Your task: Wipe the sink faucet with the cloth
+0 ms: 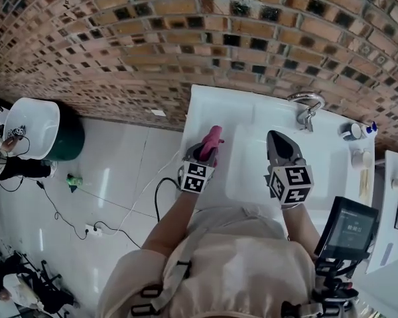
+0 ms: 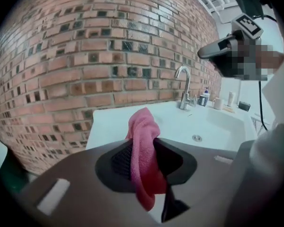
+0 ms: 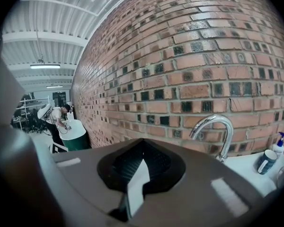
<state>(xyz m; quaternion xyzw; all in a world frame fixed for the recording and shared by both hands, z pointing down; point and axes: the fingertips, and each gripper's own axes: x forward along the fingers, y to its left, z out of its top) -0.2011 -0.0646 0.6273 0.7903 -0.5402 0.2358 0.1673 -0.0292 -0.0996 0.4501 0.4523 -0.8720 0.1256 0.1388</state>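
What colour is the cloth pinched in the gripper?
Pink. The cloth shows best in the left gripper view, bunched up between the jaws.

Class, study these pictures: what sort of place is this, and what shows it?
Probably a wash station in a workshop: white sink with chrome faucet, brick wall, ribbed ceiling with strip lights.

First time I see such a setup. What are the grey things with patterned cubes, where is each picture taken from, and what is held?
They are hand-held tongs, one in each of a person's hands. The head view looks down from the person's head onto a white sink by a brick wall; the other two views ride on the tongs. The left tongs grip a pink cloth. The right tongs are shut and empty. The faucet stands at the sink's back, a cup and a spray bottle beside it.
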